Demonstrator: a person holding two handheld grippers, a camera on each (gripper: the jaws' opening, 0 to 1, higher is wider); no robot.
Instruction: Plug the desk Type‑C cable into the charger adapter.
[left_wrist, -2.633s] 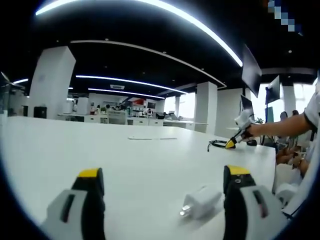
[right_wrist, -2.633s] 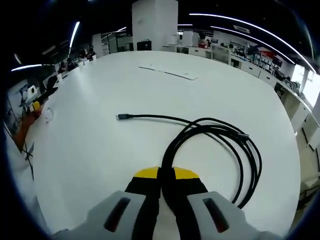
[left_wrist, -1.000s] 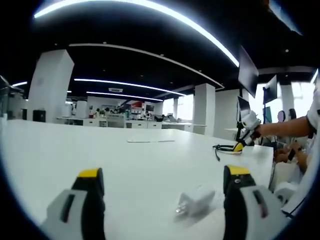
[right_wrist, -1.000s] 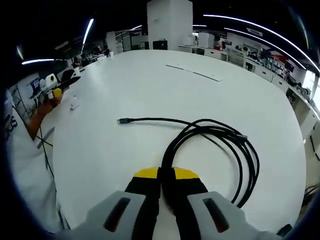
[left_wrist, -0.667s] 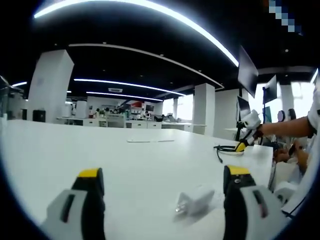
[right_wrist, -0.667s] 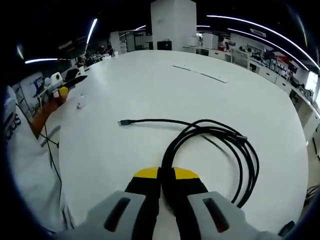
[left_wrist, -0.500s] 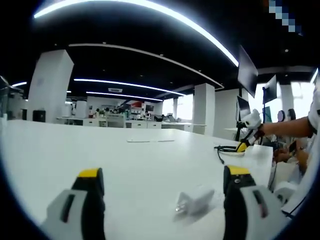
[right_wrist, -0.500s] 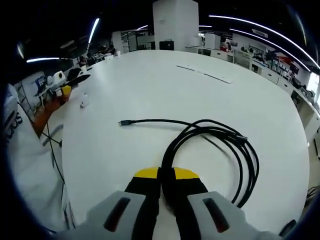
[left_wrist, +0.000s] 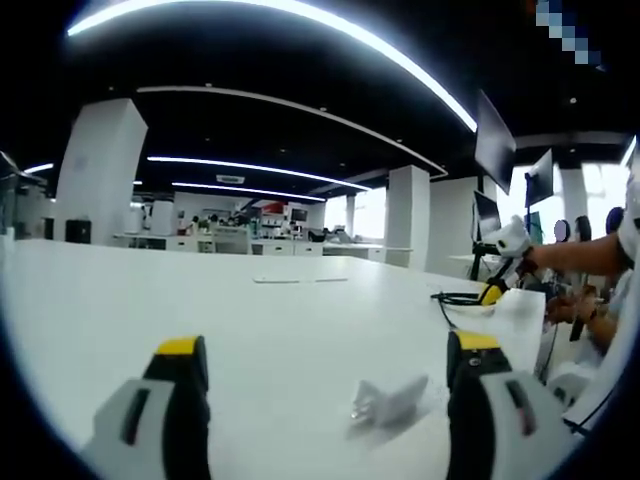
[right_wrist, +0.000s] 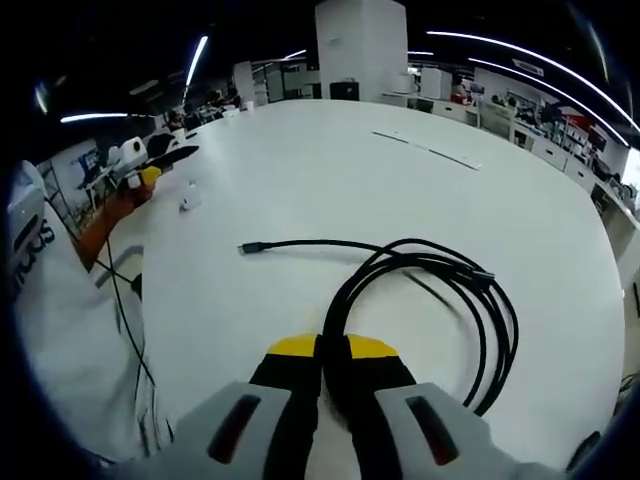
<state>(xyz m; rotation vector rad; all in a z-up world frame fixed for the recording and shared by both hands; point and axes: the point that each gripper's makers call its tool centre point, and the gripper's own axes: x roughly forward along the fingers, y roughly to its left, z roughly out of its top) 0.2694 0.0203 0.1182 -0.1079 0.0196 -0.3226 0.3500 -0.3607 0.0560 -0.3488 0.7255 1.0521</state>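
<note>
Nothing has moved: right gripper (right_wrist: 333, 350) fingers pinch the cable (right_wrist: 420, 262); left gripper (left_wrist: 330, 352) fingers wide, charger adapter (left_wrist: 389, 401) between

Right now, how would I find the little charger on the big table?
Look at the wide white table, then down between the two yellow-tipped jaws of the left hand-held gripper. The charger lies there on its side, a small white block with metal prongs, unlike the black cable coiled farther off.
</note>
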